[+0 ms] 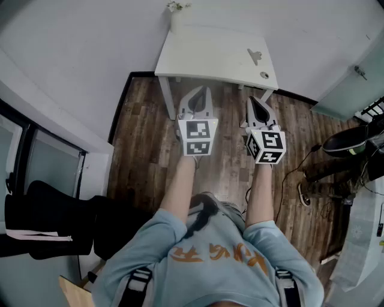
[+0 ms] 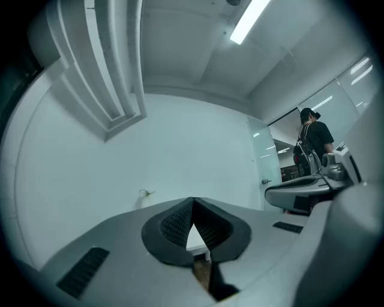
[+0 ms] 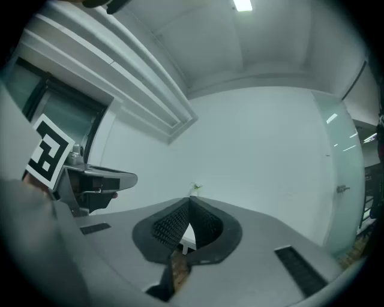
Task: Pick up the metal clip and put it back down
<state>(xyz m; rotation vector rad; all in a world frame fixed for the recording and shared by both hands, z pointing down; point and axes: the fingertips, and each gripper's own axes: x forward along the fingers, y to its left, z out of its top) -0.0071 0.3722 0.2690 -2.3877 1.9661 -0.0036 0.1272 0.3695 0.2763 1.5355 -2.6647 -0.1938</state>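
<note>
Shoulders in a pale blue shirt sit lowest in the head view, and both forearms stretch forward from them over the wooden floor (image 1: 144,138). Each hand carries a hand-held gripper. The left hand-held gripper (image 1: 203,93) has its jaw tips pressed together with nothing between them; only a sliver of white counter shows through the gap lower down. The right hand-held gripper (image 1: 254,101) is likewise fully closed and empty. Both hang short of the counter (image 1: 204,54), level with its near edge.

The metal clip (image 1: 254,56) lies flat on the counter's right half, untouched, well apart from both tools. A small round object (image 1: 264,75) sits just beside it, closer to the near right corner. A little plant (image 1: 176,7) stands at the far edge.

I'd judge the pickup has not begun. The risk I see is the closed jaws: if the right one arrives without opening, it will shove the clip across the smooth top instead of straddling it. The clip lies low and near the corner, so a sideways nudge could send it, or the round object, off onto the floor. A shallow bite on thin metal could also slip during the lift.
</note>
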